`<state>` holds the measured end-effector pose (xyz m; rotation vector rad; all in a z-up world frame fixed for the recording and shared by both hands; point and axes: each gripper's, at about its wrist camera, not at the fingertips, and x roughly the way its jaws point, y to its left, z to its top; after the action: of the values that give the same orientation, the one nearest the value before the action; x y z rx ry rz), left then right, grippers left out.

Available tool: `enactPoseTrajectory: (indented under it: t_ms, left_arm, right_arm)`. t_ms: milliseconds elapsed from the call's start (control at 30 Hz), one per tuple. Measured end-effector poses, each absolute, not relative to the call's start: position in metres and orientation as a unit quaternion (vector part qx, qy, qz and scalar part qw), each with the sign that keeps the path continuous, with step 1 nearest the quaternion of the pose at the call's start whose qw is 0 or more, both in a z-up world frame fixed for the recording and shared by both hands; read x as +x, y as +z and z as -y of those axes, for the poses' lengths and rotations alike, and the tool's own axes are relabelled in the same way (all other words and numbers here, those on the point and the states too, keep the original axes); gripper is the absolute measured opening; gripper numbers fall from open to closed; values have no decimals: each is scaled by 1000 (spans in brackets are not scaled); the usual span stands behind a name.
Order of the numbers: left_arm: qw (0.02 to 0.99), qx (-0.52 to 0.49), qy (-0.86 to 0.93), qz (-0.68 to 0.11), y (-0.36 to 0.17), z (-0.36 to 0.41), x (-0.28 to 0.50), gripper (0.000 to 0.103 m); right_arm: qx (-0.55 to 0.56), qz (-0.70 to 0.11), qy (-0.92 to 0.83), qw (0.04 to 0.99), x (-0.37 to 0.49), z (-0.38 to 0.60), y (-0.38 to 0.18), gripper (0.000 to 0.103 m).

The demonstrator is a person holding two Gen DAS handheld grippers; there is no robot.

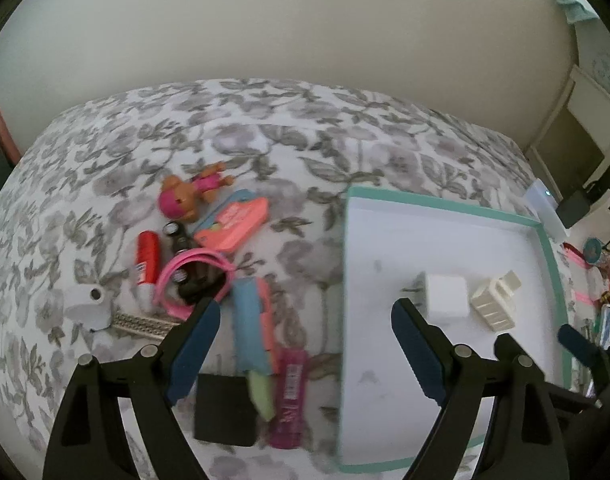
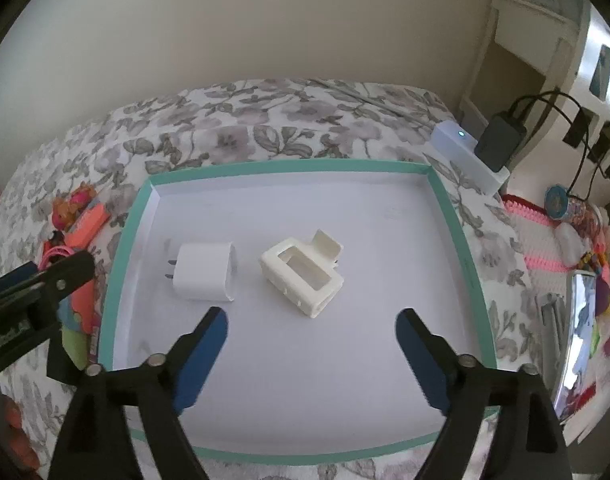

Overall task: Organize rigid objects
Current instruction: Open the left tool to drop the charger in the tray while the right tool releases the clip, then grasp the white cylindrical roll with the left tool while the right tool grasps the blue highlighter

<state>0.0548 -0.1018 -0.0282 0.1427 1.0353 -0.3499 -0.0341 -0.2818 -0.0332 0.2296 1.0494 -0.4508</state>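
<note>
- Right gripper (image 2: pixel 311 326), black arms with blue pads, hangs over the near part of the shallow white tray with teal rim (image 2: pixel 449 216); jaws wide apart, nothing between them.
- Left gripper (image 1: pixel 305 320) hangs over the gap between tray (image 1: pixel 545 248) and the loose pile; jaws spread wide, empty.
- Inside the tray: white cube-shaped plug charger (image 2: pixel 205 272), prongs toward the left, and just beside it, not touching, a cream plastic claw hair clip (image 2: pixel 303 280). Both show in the left view too: charger (image 1: pixel 445 294), clip (image 1: pixel 495 300).
- Tray sits on a bed with grey floral cover (image 1: pixel 265 128).
- Left of the tray, loose on the cover: blue and coral soft case (image 1: pixel 251 320), magenta tube (image 1: pixel 291 396), flat black square (image 1: pixel 225 410), pink hoop (image 1: pixel 193 276), red and white tube (image 1: pixel 147 264), orange card packet (image 1: pixel 235 224), pink and tan dog figure (image 1: pixel 189 194).
- White fob on a braided strap (image 1: pixel 87 304) lies at the pile's left edge.
- White box with a blue light (image 2: pixel 465 152) stands beyond the tray's far right corner.
</note>
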Motion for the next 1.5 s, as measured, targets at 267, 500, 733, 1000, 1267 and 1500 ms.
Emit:
enactPoseTrajectory:
  t_ms: [267,500,733,1000,1267,1500]
  left_arm:
    - [848,67,-156,-502,-33,86,64,88]
    - [856,29,-154,-492,-20,62,78,98]
    - [878,-16,-124,-462,5,11,102,103]
    - [892,-28,-54,-448,29,-56,124,103]
    - [878,-34,-16,-476,24,-100,137,103]
    - [848,-41,-18,-528,-5,-111,151,103]
  right_arm:
    - [117,-497,-214,833,-28,274,-40,103]
    - [113,-481,-217,842,-25,267,-34,103]
    - [150,-436,-197,865,-20,258,-15,103]
    - [154,-413,-162,883,-5,231,-2,103]
    - [133,-407,-75,901,19,180,8,103]
    - [120,-438,-32,891,38,144,-11,102]
